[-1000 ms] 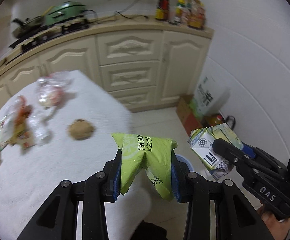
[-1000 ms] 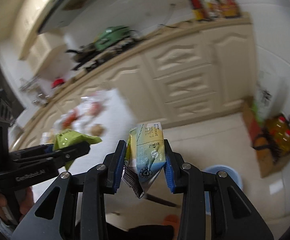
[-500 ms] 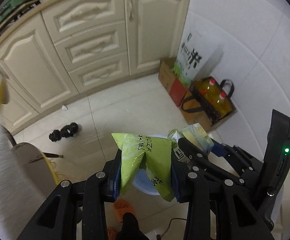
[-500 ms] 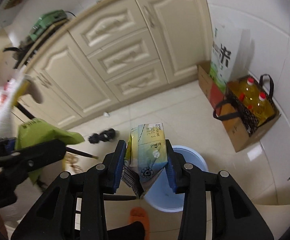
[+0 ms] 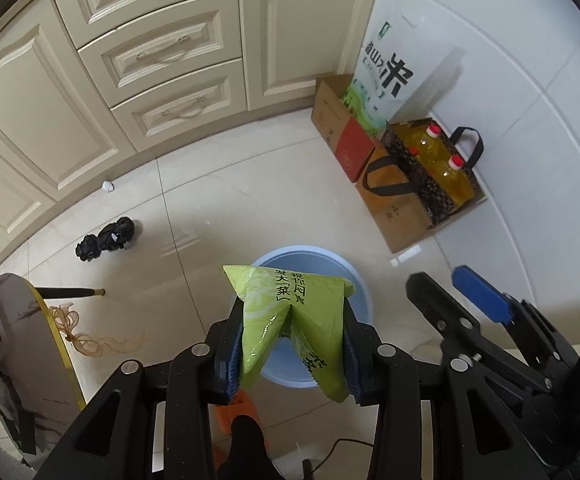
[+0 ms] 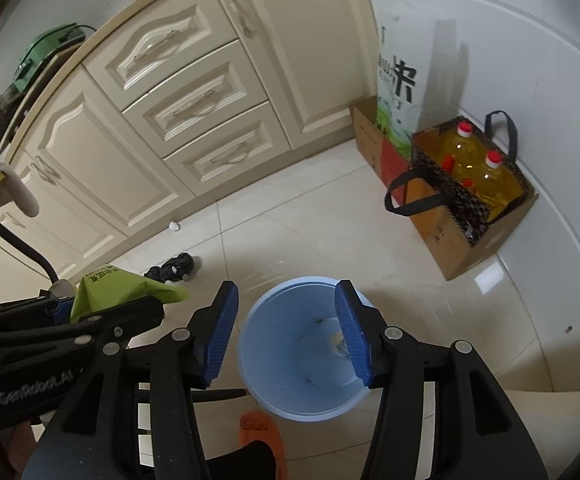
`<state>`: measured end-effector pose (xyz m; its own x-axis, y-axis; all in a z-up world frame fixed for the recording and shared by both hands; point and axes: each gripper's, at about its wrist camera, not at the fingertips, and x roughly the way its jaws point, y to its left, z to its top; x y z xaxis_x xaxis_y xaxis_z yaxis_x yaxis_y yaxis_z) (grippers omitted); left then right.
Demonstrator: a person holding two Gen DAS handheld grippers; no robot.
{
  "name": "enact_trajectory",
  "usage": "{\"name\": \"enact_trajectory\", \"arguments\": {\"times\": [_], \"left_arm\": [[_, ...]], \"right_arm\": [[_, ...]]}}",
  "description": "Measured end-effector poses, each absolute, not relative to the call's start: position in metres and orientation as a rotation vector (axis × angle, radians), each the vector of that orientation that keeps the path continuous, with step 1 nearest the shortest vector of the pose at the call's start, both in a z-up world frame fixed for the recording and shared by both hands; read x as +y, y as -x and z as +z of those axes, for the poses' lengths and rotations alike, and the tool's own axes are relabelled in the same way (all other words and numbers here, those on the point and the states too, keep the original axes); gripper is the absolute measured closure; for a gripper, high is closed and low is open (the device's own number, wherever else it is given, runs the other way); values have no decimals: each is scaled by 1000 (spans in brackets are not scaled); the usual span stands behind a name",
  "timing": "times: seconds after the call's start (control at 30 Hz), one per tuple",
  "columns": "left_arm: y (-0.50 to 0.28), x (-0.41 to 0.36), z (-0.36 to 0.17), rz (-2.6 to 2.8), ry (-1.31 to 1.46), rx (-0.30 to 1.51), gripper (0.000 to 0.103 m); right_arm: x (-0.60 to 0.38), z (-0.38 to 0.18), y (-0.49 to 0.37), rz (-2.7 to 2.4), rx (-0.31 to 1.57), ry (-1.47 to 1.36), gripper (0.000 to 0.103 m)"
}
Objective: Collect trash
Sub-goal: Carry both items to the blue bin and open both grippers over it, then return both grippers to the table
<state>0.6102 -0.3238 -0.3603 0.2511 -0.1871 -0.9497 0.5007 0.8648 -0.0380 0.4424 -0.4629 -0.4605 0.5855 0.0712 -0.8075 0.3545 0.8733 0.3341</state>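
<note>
- Inside the blue bin (image 6: 301,356), a pale object sits low on the right wall, half hidden behind the right gripper's (image 6: 286,334) right pad; too blurred to identify.
- In the left wrist view the green snack bag (image 5: 293,328) covers most of the bin; only the rim arc shows.
- Bottom edge of both views: an orange slipper and a dark leg, cut off.
- Left gripper (image 5: 291,344) is clamped on the green snack bag, both pads pressing its sides, directly over the bin.
- Right gripper jaws stand apart with nothing between them, framing the bin mouth below.
- Versus a second ago: right jaws have just been opening, the milk carton they held is gone from them; the table is out of view, now floor and bin.
</note>
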Motion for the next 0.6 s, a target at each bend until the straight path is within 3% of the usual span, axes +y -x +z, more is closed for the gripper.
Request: {"name": "enact_trajectory", "arguments": {"times": [0.17, 0.4, 0.6], "left_arm": [[-602, -324, -359, -498, -294, 1226, 61], [-584, -305, -336, -467, -249, 1188, 24], [-550, -277, -287, -470, -205, 1140, 24]], "right_arm": [[-470, -455, -432, -202, 932, -519, 47], [-477, -442, -419, -225, 912, -541, 44], [-468, -407, -405, -201, 862, -523, 42]]}}
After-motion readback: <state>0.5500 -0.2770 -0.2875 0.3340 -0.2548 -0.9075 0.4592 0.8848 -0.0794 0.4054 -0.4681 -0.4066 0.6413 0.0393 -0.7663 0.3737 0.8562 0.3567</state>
